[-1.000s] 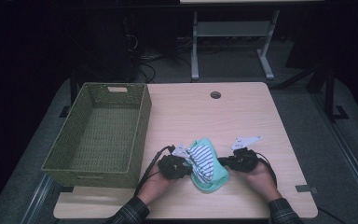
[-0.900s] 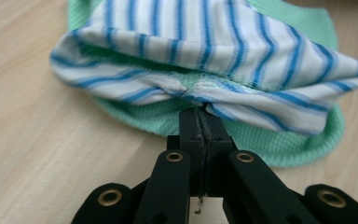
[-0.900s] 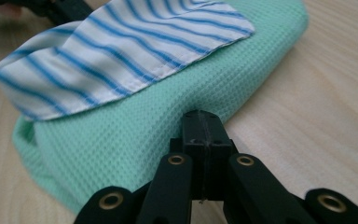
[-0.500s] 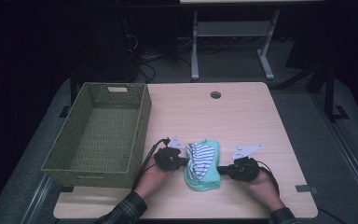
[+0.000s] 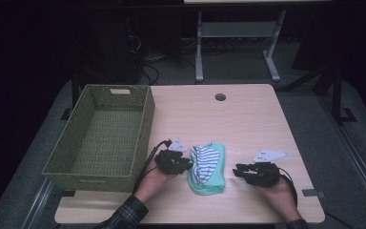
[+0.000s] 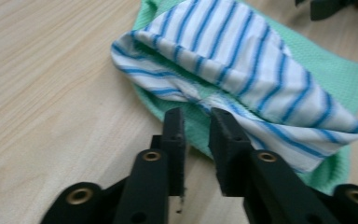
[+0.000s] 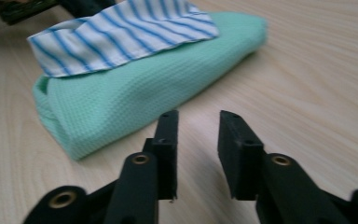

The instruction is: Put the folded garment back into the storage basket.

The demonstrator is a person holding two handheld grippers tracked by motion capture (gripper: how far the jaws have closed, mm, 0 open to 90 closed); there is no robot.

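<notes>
A folded mint-green cloth (image 5: 214,180) lies flat on the wooden table (image 5: 228,126) near its front edge. A blue-and-white striped cloth (image 5: 202,160) rests on top of it. My left gripper (image 5: 188,165) sits just left of the pile. In the left gripper view its jaws (image 6: 197,114) stand a little apart at the edge of the green cloth (image 6: 338,70), below the striped cloth (image 6: 242,60), and hold nothing. My right gripper (image 5: 238,171) is a short way right of the pile. It is open (image 7: 199,116) over bare wood, near the green cloth (image 7: 135,93) and striped cloth (image 7: 121,32).
An empty green wicker basket (image 5: 144,131) stands along the table's left side, close behind my left hand. A round cable hole (image 5: 220,97) sits near the table's far edge. A metal frame (image 5: 236,33) stands on the floor beyond.
The cloth pile has gone from being held up between both grippers to lying flat on the table. My right gripper has let go and drawn back to the right.
</notes>
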